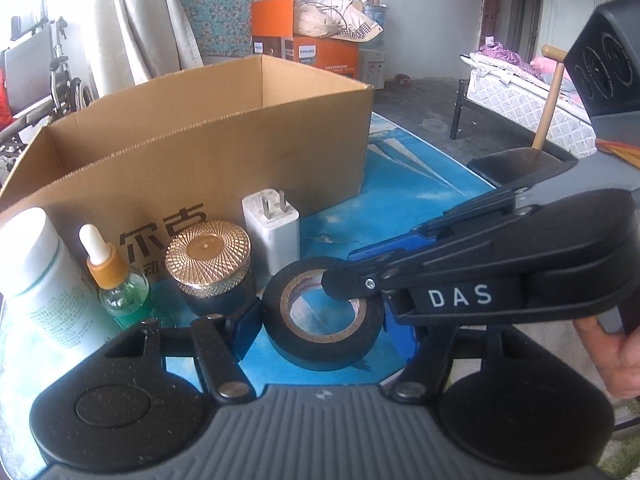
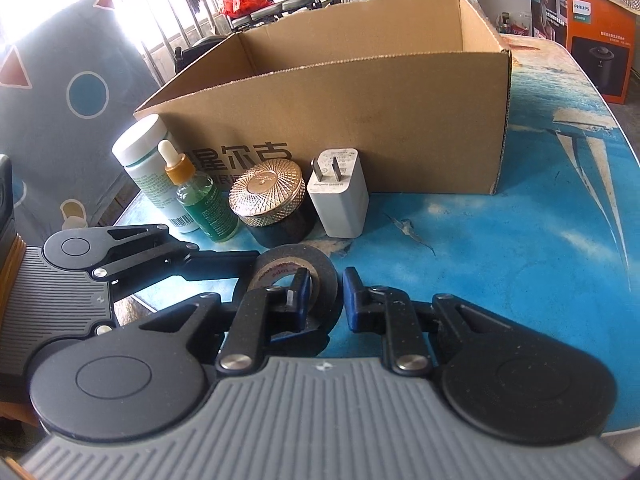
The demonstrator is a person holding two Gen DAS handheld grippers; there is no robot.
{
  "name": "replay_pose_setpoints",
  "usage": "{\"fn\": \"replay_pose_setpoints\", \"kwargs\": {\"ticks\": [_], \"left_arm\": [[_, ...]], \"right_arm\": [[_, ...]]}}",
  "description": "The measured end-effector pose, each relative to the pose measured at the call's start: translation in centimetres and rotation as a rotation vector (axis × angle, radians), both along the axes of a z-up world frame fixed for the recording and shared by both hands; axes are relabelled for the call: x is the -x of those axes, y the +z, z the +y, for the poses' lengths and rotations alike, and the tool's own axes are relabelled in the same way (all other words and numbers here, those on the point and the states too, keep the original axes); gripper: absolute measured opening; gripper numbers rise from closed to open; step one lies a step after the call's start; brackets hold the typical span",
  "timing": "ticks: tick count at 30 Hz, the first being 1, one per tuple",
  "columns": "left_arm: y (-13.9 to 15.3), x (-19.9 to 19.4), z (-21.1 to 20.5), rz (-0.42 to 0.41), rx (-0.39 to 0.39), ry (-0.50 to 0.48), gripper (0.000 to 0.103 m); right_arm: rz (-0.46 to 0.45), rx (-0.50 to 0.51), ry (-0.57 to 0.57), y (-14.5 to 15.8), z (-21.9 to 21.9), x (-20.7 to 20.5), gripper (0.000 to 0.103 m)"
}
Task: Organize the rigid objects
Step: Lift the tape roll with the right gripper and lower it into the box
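Note:
A black tape roll (image 1: 322, 320) lies flat on the blue table, also in the right wrist view (image 2: 298, 280). My left gripper (image 1: 324, 320) is open, its fingers on either side of the roll. My right gripper (image 2: 325, 296) straddles the roll's wall, one finger (image 2: 298, 294) inside the hole, the other (image 2: 354, 298) outside; a small gap shows, so the grip is unclear. Behind stand a white charger (image 1: 274, 226), a gold-lidded jar (image 1: 210, 260), a green dropper bottle (image 1: 116, 280) and a white bottle (image 1: 40, 276). An open cardboard box (image 1: 224, 136) stands behind them.
The blue table (image 2: 520, 240) extends to the right of the box. A patterned chair back (image 2: 68, 92) stands to the left of the table. An orange Philips box (image 1: 316, 52), a bed (image 1: 520, 92) and a wheelchair (image 1: 60, 80) are in the room beyond.

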State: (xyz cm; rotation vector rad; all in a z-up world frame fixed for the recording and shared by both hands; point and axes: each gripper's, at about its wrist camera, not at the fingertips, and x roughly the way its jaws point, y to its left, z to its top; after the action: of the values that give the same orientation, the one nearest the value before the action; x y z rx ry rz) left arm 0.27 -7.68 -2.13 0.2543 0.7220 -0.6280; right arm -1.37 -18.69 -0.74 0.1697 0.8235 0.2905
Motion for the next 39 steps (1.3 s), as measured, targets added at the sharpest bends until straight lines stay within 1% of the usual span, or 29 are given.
{"fn": "replay_pose_setpoints", "kwargs": {"ticks": [3, 6, 9, 12, 14, 15, 17, 18, 20, 21, 23, 27, 29, 30, 32, 35, 39], "left_arm": [[2.9, 0.8, 0.5, -0.066, 0.022, 0.014, 0.067], [6.3, 0.4, 1.4, -0.114, 0.059, 0.037, 0.067], [9.8, -0.9, 2.4, -0.179, 0.074, 0.053, 0.067], [12.7, -3.0, 3.2, -0.221, 0.062, 0.074, 0.068], [13.9, -5.2, 3.5, -0.221, 0.051, 0.087, 0.068], [14.1, -6.6, 3.7, -0.209, 0.043, 0.094, 0.068], [14.2, -9.4, 4.0, -0.166, 0.034, 0.105, 0.068], [14.0, -11.4, 4.4, -0.121, 0.031, 0.115, 0.068], [13.3, -14.5, 4.7, -0.05, 0.012, 0.131, 0.068], [12.8, -16.5, 5.2, 0.006, 0.003, 0.148, 0.068], [11.5, -19.3, 5.9, 0.088, -0.012, 0.17, 0.068], [8.7, -24.2, 6.9, 0.216, -0.033, 0.198, 0.068], [7.6, -25.5, 6.5, 0.246, -0.055, 0.215, 0.068], [7.1, -26.1, 6.3, 0.247, -0.072, 0.215, 0.067], [6.1, -27.3, 5.9, 0.255, -0.108, 0.218, 0.068], [4.7, -28.8, 5.5, 0.277, -0.139, 0.225, 0.067], [3.1, -30.5, 4.8, 0.303, -0.19, 0.23, 0.067]], "right_arm": [[-0.074, 0.013, 0.005, 2.8, 0.3, 1.0, 0.017], [-0.163, 0.024, 0.035, 6.7, 0.7, 1.1, 0.017], [-0.241, 0.025, 0.076, 10.5, 0.9, -0.1, 0.017], [-0.286, 0.016, 0.123, 13.8, 1.3, -2.8, 0.017], [-0.276, 0.004, 0.148, 15.3, 1.6, -5.5, 0.017], [-0.258, -0.007, 0.161, 15.8, 1.8, -7.2, 0.017], [-0.204, -0.032, 0.177, 16.3, 2.1, -10.5, 0.017], [-0.167, -0.039, 0.184, 16.4, 2.4, -12.4, 0.017], [-0.078, -0.052, 0.194, 15.9, 3.1, -16.7, 0.017], [-0.04, -0.057, 0.195, 15.4, 3.5, -18.4, 0.017], [0.066, -0.082, 0.195, 13.8, 3.8, -22.5, 0.017], [0.206, -0.11, 0.176, 10.1, 4.7, -27.6, 0.017], [0.257, -0.113, 0.171, 8.3, 5.0, -29.5, 0.017], [0.283, -0.115, 0.166, 7.0, 5.3, -30.4, 0.017], [0.314, -0.116, 0.159, 5.7, 5.6, -31.7, 0.017], [0.366, -0.128, 0.148, 3.1, 5.4, -33.8, 0.017], [0.414, -0.149, 0.129, 0.5, 5.4, -35.9, 0.018]]}}
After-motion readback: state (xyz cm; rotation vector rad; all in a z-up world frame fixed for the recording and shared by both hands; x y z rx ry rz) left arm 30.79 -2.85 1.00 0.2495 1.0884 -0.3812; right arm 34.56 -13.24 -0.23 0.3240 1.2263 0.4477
